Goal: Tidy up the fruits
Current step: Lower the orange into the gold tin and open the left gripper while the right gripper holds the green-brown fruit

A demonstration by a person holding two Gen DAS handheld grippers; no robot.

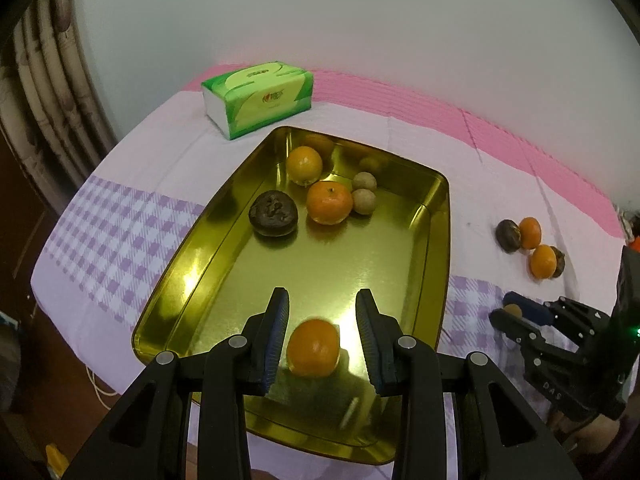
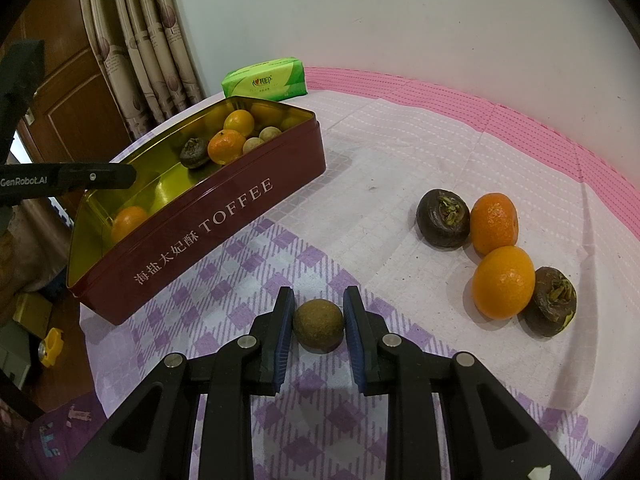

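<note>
Gathering fruit into toffee tin (image 2: pixel 224 216). Left gripper (image 1: pixel 322 330) hovered wide over mandarin (image 1: pixel 313 347) at tin's near end, apparently just released. Right gripper (image 2: pixel 318 322) pinched small brown longan-like fruit (image 2: pixel 318 326) on checked cloth (image 2: pixel 224 296) beside tin. Next: lift, carry over tin rim.

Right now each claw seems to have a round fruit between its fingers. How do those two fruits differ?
The orange by the left gripper is bright orange and smooth; the brown fruit by the right gripper is dull brown and rougher. The orange lies in the gold-lined tin; the brown fruit is over the checked cloth. The left fingers stand clear of the orange, whereas the right ones close on the brown fruit. Both are roundish.
</note>
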